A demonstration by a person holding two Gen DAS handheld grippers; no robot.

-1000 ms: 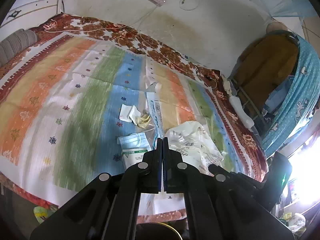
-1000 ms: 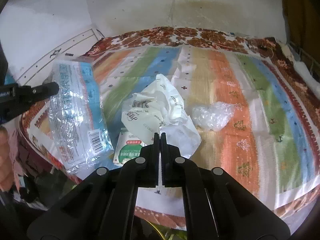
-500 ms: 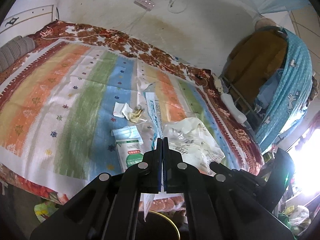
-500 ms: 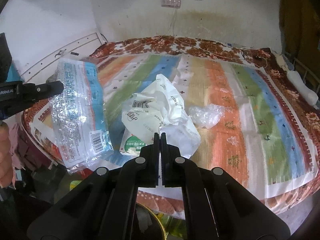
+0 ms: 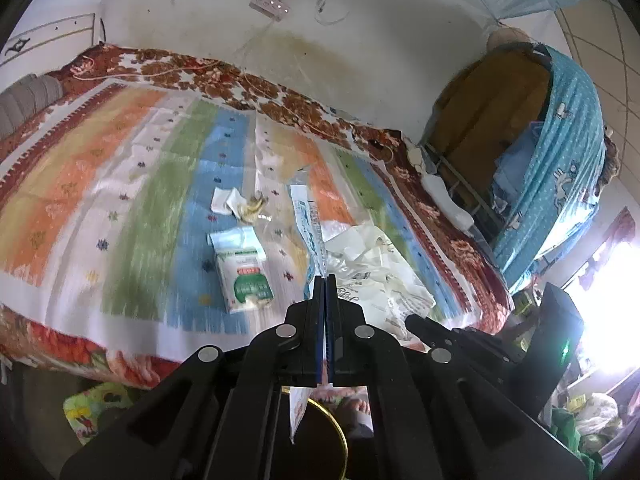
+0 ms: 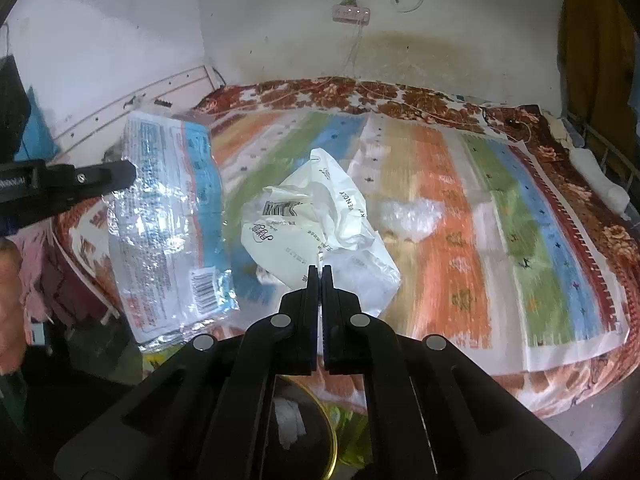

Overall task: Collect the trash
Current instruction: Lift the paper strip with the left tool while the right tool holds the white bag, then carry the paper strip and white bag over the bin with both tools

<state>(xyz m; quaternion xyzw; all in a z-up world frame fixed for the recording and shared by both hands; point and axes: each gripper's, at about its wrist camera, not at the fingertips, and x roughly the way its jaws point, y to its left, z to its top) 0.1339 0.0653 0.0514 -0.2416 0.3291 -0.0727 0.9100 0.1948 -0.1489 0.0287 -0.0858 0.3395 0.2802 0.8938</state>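
My left gripper (image 5: pixel 325 278) is shut on a clear, blue-edged plastic wrapper (image 5: pixel 310 224), seen edge-on here. In the right wrist view the same wrapper (image 6: pixel 168 220) hangs broadside from the left gripper (image 6: pixel 130 172) at the left. The right gripper (image 6: pixel 315 268) is shut on a crumpled white plastic bag (image 6: pixel 316 220). That bag (image 5: pixel 372 276) and the right gripper (image 5: pixel 410 317) also show at the lower right of the left wrist view. Both hang over the near edge of the striped bed cover (image 5: pixel 140 184).
On the bed lie a green-and-white tissue packet (image 5: pixel 242 276), crumpled tissues with a peel (image 5: pixel 240 204) and a wad of clear plastic (image 6: pixel 412 216). A gold-rimmed bin (image 6: pixel 326 432) stands below the grippers. A blue-curtained rack (image 5: pixel 560 152) stands to the right.
Both grippers have drawn back from the bed toward its near edge, carrying the wrapper and the white bag. The bin's gold rim has come into view beneath them.
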